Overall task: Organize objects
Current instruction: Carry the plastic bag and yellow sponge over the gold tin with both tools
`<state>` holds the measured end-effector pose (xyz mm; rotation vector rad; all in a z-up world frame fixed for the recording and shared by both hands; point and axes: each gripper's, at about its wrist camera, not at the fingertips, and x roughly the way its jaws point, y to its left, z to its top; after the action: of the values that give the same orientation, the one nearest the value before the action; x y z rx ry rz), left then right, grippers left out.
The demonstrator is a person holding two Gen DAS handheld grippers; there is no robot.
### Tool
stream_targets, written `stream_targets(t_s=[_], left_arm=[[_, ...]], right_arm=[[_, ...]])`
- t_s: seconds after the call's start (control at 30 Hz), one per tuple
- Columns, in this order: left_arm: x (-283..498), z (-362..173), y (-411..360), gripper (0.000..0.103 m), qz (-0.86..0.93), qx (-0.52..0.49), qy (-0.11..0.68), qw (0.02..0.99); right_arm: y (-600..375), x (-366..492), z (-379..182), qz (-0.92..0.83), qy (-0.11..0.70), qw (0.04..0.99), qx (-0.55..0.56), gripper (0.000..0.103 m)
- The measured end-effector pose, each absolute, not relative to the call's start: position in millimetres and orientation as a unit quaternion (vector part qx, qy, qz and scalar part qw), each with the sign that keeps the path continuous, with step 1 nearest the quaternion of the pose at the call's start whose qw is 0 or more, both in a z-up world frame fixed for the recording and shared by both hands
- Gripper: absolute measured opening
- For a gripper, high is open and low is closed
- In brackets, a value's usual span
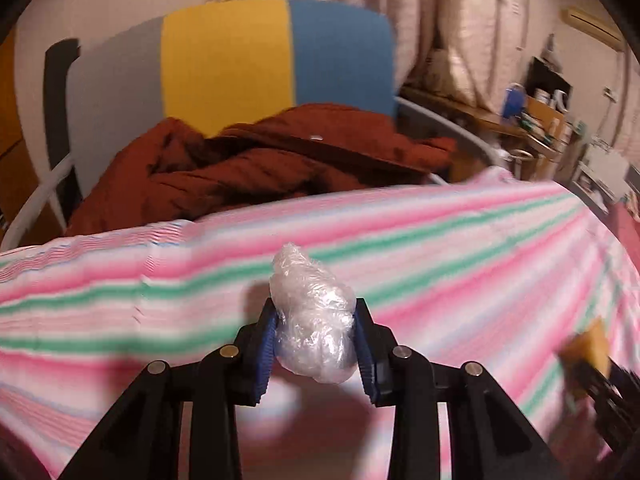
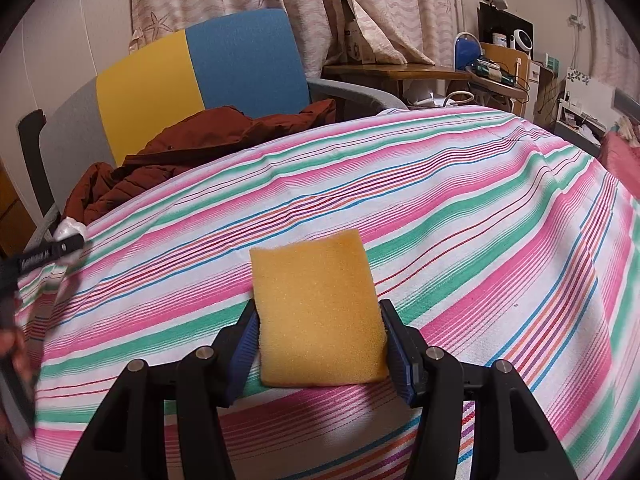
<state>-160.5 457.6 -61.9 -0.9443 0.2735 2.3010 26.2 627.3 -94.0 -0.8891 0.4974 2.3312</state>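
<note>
Left wrist view: left gripper [image 1: 316, 344] pinching crumpled plastic wrap [image 1: 314, 320]. Right wrist view: right gripper [image 2: 320, 344] clamping yellow sponge [image 2: 318, 312] above striped cloth [image 2: 480, 220].

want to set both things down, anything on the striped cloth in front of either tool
Nothing visible. The left tool grips a plastic wad, the right tool a yellow sponge; the striped cloth ahead lies bare up to the brown jacket on the chair.
</note>
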Motion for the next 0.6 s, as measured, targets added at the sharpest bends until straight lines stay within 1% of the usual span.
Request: stream_targets(t_s=[0.13,0.23,0.4,0.6], left_arm=[[-114.9,-52.2,465.7,0.035,0.863,-0.331,0.095,0.369],[-87.2,-56.3,472.4,0.035,0.852,-0.332,0.113,0.389],[-46.5,-49.5,465.3,0.035,0.851,-0.291,0.131,0.418],[-23.9,-44.3,429.9,0.035,0.859,-0.282,0.093,0.417]], right_arm=[[627.2,26.3,-93.9,0.875,0.185,0.297,-0.333,0.058],[626.9,27.4,-92.8,0.876,0.185,0.299,-0.331,0.057],[625.1,31.4,-88.1,0.877,0.184,0.308,-0.32,0.057],[606.9,39.3,-73.6,0.9,0.157,0.289,-0.287,0.057]])
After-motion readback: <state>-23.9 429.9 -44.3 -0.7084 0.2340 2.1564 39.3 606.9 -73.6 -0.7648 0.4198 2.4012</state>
